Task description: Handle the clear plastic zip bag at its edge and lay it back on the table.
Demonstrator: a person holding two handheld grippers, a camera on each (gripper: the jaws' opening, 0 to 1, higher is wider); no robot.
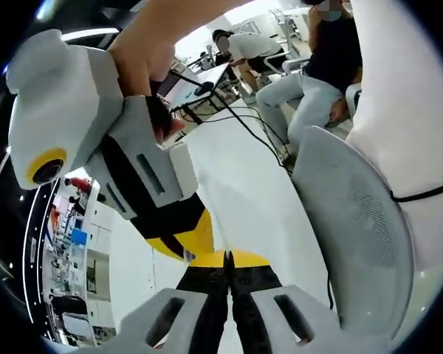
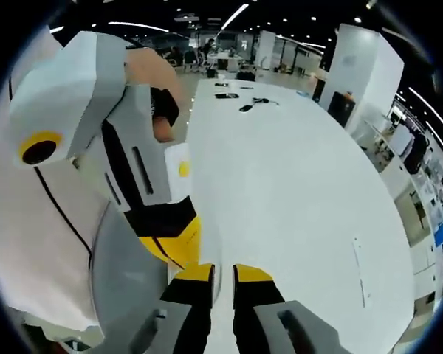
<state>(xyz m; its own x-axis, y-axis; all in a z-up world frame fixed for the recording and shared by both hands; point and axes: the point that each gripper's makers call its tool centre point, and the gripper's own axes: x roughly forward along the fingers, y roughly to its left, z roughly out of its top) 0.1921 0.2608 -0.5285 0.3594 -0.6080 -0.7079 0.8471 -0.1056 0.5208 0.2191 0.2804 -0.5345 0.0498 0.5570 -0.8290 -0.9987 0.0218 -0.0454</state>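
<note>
The clear zip bag (image 2: 211, 240) is only a faint glassy film running from my right gripper (image 2: 223, 274) up toward the left gripper's yellow tips (image 2: 173, 243). In the right gripper view the jaws stand a narrow slit apart with the film in it. My left gripper (image 1: 226, 259) has its yellow-tipped jaws pressed together above the white table (image 1: 258, 199). The right gripper (image 1: 186, 242), held by a hand (image 1: 144, 51), meets it nearly tip to tip. How much of the bag hangs below is hidden.
A grey mesh chair back (image 1: 354, 228) stands close beside the table, next to a white sleeve (image 1: 410, 110). A seated person (image 1: 317, 81) and cables (image 1: 236, 114) are at the far end. Small dark items (image 2: 232, 94) lie far up the table (image 2: 295, 192).
</note>
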